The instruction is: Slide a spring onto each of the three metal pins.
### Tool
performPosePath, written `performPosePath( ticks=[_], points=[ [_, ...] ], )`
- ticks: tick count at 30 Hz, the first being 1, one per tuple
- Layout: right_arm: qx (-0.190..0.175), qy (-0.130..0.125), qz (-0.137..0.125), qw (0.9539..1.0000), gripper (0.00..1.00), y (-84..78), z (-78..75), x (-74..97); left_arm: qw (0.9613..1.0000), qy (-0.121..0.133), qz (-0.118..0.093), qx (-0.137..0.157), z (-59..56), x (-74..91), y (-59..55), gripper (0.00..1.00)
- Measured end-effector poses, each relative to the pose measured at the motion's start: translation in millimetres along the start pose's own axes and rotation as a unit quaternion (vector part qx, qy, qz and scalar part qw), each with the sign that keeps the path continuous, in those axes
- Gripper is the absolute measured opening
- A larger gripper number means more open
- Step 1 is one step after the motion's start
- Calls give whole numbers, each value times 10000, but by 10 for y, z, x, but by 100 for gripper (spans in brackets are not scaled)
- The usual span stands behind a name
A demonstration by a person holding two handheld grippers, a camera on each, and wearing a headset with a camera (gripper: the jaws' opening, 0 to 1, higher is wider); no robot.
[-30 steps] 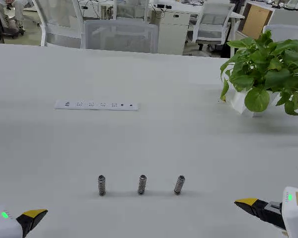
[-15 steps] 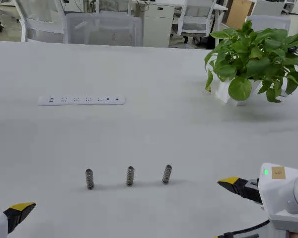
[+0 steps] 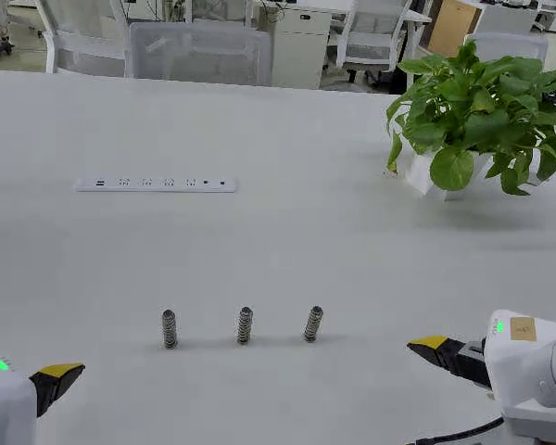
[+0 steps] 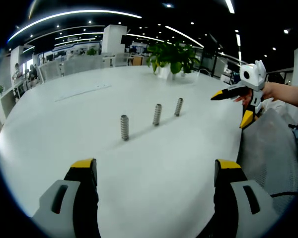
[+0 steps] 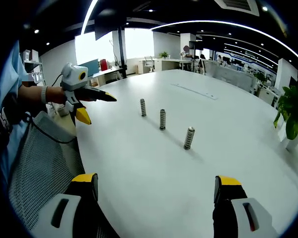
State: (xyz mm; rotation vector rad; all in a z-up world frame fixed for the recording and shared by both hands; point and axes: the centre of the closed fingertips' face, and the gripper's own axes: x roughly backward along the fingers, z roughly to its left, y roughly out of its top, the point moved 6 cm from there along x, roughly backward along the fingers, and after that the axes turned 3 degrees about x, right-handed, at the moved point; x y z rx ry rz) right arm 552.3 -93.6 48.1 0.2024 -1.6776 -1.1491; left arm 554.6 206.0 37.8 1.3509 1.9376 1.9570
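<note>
You hold the left gripper (image 4: 155,169) low at the near left of the table (image 3: 352,250). Its fingers (image 4: 83,167) are spread wide with nothing between them. In the head view its yellow tip points right, along the near edge. In the right gripper view your left hand (image 5: 54,94) wraps the body from behind with the wrist about level. One finger reaches out flat over the table and the other hangs down by the edge.

The right gripper (image 5: 156,182) mirrors it at the near right. Its fingers (image 5: 227,183) are likewise wide apart and empty, and its tip points left. In the left gripper view your right hand (image 4: 272,91) grips it, with the forearm coming in from the right, roughly level. The upper finger lies flat above the table and the lower one drops toward the edge.

The three springs (image 3: 245,325) stand in a left-to-right row on the table. They sit between the two grippers and a little farther out, well apart from both. The left and middle ones stand upright, and the right one leans slightly to the right. Whether a pin sits inside each is too small to tell.

Farther off are a power strip (image 3: 156,184) at the left and a plant (image 3: 482,102) at the far right.
</note>
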Motion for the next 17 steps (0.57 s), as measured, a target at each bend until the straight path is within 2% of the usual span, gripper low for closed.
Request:
performPosePath(
  ticks=[8,14,17],
  points=[
    [-37,4,-47,10000,97,14,-18,-28,9999,2,37,-98,36,8,29,98],
    [-32,-2,-58,10000,96,25,-41,-42,10000,46,42,-70,34,26,6,98],
    [-112,-26,-162,9998,96,47,-45,-52,10000,60,43,-49,23,50,-11,98]
  ],
)
